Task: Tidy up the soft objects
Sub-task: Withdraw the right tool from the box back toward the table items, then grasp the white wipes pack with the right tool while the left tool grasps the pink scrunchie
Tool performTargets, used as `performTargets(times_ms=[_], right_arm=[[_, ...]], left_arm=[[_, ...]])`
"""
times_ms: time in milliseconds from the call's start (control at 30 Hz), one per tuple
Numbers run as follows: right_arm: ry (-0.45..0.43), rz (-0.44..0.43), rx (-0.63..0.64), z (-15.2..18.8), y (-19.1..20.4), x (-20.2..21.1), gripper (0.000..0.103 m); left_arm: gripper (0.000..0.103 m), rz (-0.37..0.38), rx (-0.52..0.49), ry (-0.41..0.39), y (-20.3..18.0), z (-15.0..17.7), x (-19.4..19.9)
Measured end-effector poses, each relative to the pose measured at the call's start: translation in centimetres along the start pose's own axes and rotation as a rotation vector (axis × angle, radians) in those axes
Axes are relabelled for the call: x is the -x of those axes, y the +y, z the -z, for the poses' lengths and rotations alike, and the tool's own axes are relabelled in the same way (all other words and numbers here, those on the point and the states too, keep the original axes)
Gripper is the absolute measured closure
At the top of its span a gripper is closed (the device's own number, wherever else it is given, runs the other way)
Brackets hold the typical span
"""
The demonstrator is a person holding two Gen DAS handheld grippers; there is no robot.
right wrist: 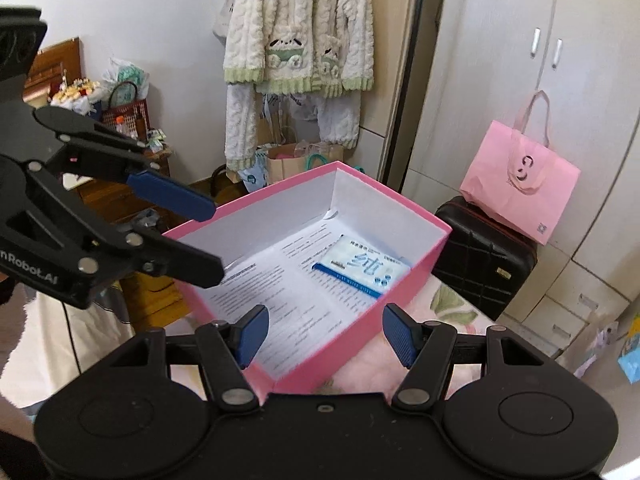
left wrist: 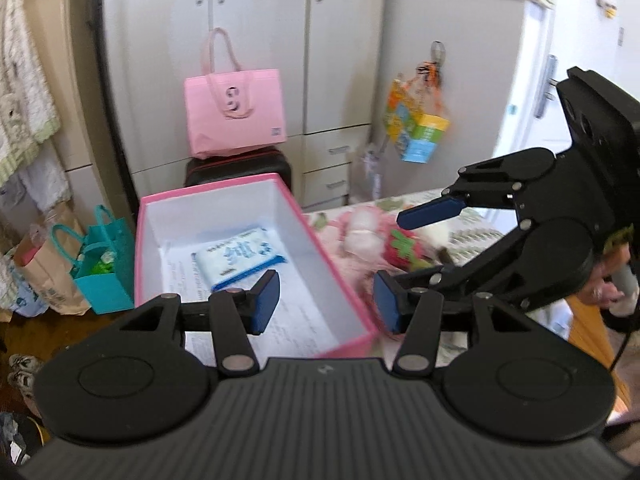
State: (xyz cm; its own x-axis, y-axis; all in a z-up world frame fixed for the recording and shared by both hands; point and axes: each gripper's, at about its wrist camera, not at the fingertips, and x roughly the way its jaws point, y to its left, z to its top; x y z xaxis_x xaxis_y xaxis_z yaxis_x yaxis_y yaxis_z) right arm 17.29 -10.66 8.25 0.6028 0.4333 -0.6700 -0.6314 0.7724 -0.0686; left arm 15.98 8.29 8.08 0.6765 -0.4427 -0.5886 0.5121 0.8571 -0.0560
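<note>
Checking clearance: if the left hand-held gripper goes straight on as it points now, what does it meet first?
Probably the pink box: the left hand-held gripper, empty with jaws apart, points at the box's right wall, so it would likely meet the rim or the paper-lined floor. Depth is unclear.

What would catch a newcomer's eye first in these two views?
The pink box with its white inside stands open on the bed, holding a blue-and-white tissue pack on printed paper. Behind it a pink tote bag sits on a dark suitcase. A fluffy cream jacket hangs on the wall.
</note>
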Motion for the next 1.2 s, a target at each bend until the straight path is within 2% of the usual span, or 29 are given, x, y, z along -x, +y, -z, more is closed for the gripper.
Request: performTargets(times_ms=[233,467,633,800,967,1100,1200], right_arm=[[0.002,0.001,-0.083,4.6,-1.3,4.5,0.035],[0.022,0.021,-0.132,9.7,-1.8,8.0,0.034],[0.053,0.042,-0.131,13.3,-1.2,8.5,0.034],[0.078,0.038,-0.124,16.4,-1.1,7.6,0.034],[0.043,0.06,-0.077,19.1,-1.5,5.8,0.034],[0.03,0.15,0.038,20.6,-1.5,3.7,0.034],[0.027,0.167,0.083,20.9,-2.0,2.3,0.034]], left_arm=[[0.051,0.043,-0.087,0.015,-4.0,1.3,0.7],[0.052,0.106,-0.145,0.064,-7.5,2.5,-0.7],[0.052,0.148,-0.17,0.117,-9.5,3.4,-2.9],[0.051,0.155,-0.189,0.154,-11.2,4.3,-5.3],[0.051,0.117,-0.201,0.155,-12.5,5.5,-8.2],[0.05,0.014,-0.227,0.108,-13.4,6.0,-10.6],[0.049,-0.033,-0.216,0.088,-13.3,6.0,-12.3]])
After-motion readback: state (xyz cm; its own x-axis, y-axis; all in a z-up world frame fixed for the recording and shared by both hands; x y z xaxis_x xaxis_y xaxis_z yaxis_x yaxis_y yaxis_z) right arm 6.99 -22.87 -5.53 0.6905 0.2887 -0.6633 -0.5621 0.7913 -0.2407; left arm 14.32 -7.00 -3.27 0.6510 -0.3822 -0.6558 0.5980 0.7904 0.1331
